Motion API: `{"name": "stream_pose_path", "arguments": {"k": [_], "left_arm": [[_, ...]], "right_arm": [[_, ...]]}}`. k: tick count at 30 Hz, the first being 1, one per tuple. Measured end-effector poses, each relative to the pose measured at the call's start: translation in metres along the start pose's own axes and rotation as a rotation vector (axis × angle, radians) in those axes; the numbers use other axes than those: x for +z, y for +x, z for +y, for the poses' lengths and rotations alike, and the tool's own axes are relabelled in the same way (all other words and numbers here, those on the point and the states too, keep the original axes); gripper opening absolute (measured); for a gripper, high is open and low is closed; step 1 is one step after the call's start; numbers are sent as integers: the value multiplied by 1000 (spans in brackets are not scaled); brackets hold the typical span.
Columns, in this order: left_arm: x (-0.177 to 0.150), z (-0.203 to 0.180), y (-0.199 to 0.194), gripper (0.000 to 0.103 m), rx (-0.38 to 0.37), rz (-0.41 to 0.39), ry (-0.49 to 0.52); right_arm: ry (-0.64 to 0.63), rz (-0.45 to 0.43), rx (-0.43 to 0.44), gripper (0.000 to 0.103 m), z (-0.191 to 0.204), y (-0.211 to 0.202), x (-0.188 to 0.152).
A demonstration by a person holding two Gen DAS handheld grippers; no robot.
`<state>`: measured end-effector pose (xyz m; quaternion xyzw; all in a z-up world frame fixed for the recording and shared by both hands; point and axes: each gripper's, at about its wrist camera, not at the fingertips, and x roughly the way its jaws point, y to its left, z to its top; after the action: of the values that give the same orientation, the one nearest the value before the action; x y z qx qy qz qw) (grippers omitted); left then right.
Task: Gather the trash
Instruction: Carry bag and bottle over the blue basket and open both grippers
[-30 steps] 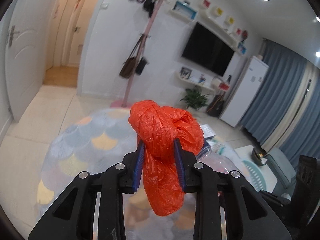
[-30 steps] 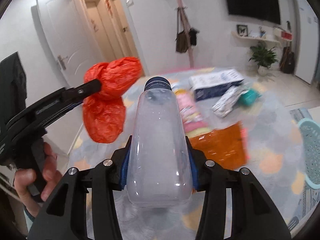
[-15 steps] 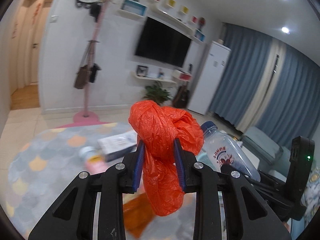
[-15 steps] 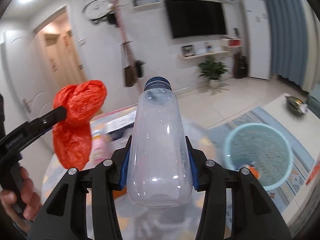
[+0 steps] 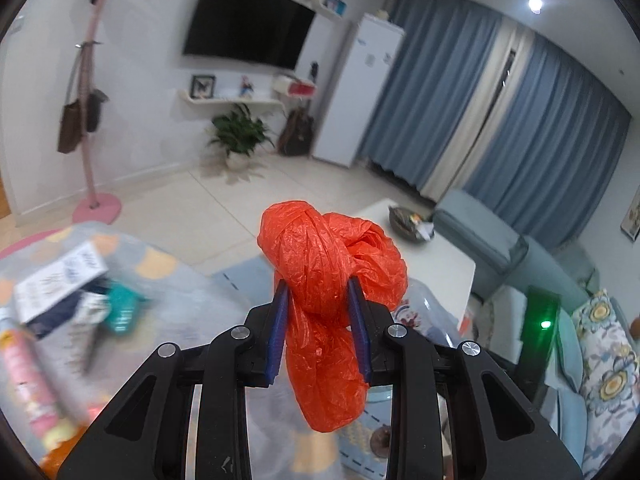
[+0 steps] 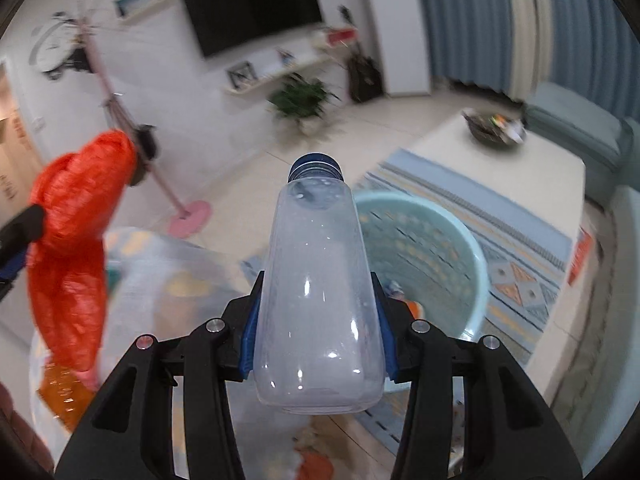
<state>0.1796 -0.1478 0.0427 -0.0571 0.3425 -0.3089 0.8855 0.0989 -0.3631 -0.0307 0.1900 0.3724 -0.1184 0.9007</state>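
My left gripper (image 5: 320,296) is shut on a knotted orange plastic bag (image 5: 332,272), held up in the air; the same orange bag (image 6: 76,240) hangs at the left of the right wrist view. My right gripper (image 6: 318,292) is shut on a clear plastic bottle (image 6: 316,312) with a dark blue cap, cap pointing away. Just beyond and below the bottle stands a light blue perforated basket (image 6: 460,248) with a few scraps inside. In the left wrist view a little of the bottle (image 5: 424,304) shows to the right of the bag.
More trash lies on the round scale-patterned rug (image 5: 168,280): a white box (image 5: 60,276), a teal packet (image 5: 120,308), a pink wrapper (image 5: 28,380), an orange packet (image 6: 64,396). A white low table (image 6: 520,168) with a bowl, a blue sofa (image 5: 500,240) and a pink coat stand (image 5: 96,204) surround.
Both grippers swung right across the room with their loads still held. The doorway and rug left the view; the blue basket, low table and sofa came in, the basket now just past the bottle.
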Motion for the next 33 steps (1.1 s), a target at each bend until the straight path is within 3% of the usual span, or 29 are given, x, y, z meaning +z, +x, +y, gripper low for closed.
{"name": "stream_pose_path", "arguments": {"k": [7,14,17,20,21,33], "left_arm": [[-5,-16,76,27,0,106,38],[-20,-24,137,30,29,220,53],[-20,-27,140,38,50,217,51],[-20,-27,135,65,36,209,42],[-20,-29,133,68,37,200,37],[-27,-20,86,68,1,149,-13]], "right_arm": [[114,162,-35,44,-56,61,-17],[162,208,-65,46,-78,81,-24],[166,202,-62,46,-81,79,-23],[159,178,-67,46,-83,72,-21],[155,170,-70,46,-83,69,-20],[121,130,-14,46,-53,35,-21]]}}
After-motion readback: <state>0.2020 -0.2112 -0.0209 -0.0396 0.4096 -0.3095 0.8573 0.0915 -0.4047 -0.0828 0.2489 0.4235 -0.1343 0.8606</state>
